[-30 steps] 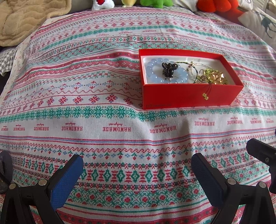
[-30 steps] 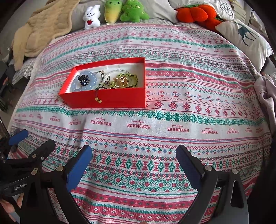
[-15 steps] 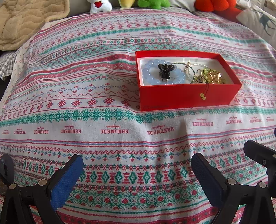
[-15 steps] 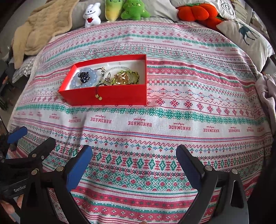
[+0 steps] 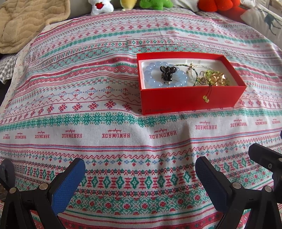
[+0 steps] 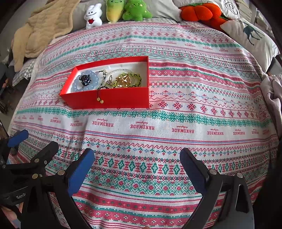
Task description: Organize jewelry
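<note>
A red box [image 5: 192, 98] [image 6: 112, 99] sits on the patterned cloth [image 5: 88, 112]. Inside lie a pale blue bead bracelet [image 5: 149, 79] [image 6: 76, 86], a black beaded piece [image 5: 166, 72] [image 6: 85, 80] on top of it, thin chains and a gold and green tangle [image 5: 215, 80] [image 6: 126, 81]. A cord with two gold beads [image 5: 205, 98] [image 6: 100, 100] hangs over the box's front wall. My left gripper [image 5: 140, 178] is open and empty, well in front of the box. My right gripper [image 6: 137, 169] is open and empty, in front and to the right of it.
Plush toys [image 6: 116, 12] and an orange cushion [image 6: 201, 12] line the far edge. A beige blanket [image 5: 23, 21] lies at the far left. A deer pillow [image 6: 250, 38] is at the far right. The left gripper's fingers [image 6: 17, 137] show at the right view's left edge.
Both views have slid back and tilted slightly: the box sits a little lower in the left view and higher in the right view. Both grippers stay open and empty.
</note>
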Action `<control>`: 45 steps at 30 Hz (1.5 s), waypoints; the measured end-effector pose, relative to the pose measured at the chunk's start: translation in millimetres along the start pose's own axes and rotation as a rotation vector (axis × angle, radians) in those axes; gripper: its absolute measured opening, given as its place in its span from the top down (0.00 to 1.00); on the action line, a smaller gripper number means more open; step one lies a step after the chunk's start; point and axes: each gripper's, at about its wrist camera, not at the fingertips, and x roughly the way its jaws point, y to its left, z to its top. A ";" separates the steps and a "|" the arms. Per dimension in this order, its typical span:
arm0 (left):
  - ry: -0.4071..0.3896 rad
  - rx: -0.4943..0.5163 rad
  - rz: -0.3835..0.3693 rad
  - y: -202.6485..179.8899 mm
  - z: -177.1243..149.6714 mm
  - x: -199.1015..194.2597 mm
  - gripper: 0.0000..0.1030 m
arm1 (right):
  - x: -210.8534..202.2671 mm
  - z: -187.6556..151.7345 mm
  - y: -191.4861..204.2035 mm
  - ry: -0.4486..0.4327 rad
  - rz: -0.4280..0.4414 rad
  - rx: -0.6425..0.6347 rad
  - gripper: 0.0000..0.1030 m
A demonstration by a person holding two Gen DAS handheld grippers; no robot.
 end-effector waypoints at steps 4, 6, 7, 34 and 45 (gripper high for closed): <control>-0.001 0.001 -0.002 1.0 0.2 0.1 0.01 | 0.2 -0.3 0.8 0.001 0.000 -0.001 0.04; -0.001 0.001 -0.001 0.8 0.1 0.1 0.01 | 0.4 -0.3 1.1 0.002 0.000 -0.001 0.04; 0.000 0.001 -0.001 0.8 0.1 0.1 0.01 | 0.2 -0.4 1.0 0.001 0.000 -0.001 0.04; -0.001 -0.002 0.004 3.2 -0.5 0.4 0.01 | 2.4 -2.0 2.0 0.007 0.003 -0.001 0.04; 0.005 -0.014 0.012 5.5 -1.1 2.4 0.01 | 2.4 -2.2 2.8 0.007 0.003 -0.002 0.04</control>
